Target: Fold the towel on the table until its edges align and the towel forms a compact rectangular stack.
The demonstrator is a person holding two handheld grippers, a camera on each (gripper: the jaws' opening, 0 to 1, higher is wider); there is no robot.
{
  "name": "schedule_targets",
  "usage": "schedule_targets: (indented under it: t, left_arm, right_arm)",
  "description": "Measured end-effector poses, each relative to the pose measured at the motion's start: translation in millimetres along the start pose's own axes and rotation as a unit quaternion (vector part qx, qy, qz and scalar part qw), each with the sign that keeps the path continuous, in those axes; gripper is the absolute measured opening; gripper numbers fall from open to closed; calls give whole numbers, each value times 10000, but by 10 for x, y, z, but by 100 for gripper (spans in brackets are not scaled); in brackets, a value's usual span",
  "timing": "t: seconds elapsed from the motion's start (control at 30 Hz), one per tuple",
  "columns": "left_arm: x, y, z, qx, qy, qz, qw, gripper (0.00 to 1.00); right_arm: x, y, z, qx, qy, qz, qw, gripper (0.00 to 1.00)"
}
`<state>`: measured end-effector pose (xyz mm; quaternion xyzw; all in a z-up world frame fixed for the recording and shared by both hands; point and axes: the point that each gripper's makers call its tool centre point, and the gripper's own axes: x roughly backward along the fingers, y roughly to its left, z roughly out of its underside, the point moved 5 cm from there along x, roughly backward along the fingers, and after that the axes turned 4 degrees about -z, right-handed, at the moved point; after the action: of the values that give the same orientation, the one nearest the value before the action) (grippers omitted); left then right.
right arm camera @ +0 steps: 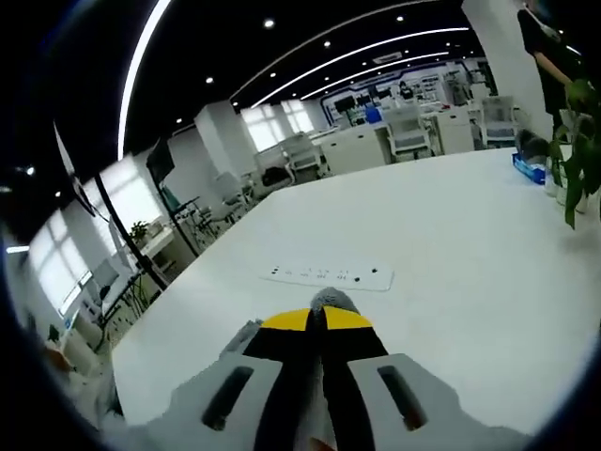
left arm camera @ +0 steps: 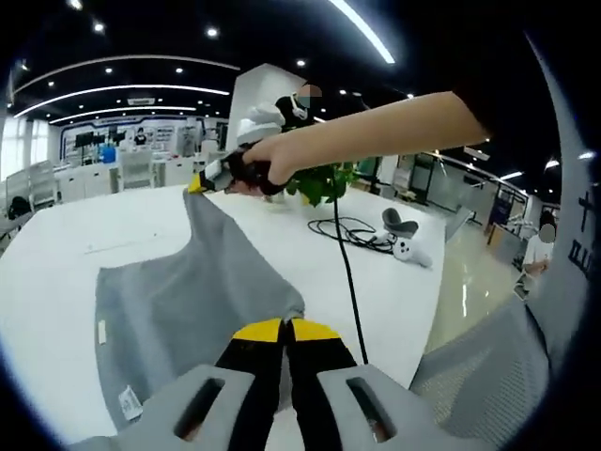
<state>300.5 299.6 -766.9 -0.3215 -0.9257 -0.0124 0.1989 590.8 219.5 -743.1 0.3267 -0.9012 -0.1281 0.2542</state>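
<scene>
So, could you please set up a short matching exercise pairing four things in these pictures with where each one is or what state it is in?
Things:
1. towel
2. black cable
3. power strip
4. potted plant

Places or states:
A. flat on the white table, ahead of the right gripper
B. green, standing behind the person's hand
C. grey, one corner lifted off the table
D. running across the table to the near edge

Pairs: 1-C, 2-D, 3-A, 4-B

Both views look low and close along their claws across one shared white table (left arm camera: 56, 272).
</scene>
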Motion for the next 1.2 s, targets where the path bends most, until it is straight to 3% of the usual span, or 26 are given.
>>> schedule_targets:
  t: [0.7,1.2]
  left_arm:
    - [406,320,77,258,-121,-344,9990,1]
    - [635,590,191,568,-101,-291,9979,1]
  right_arm:
    - [-272,456,-22,91,16,-91,9999,1]
    - [-615,834,76,222,189,-131,9995,1]
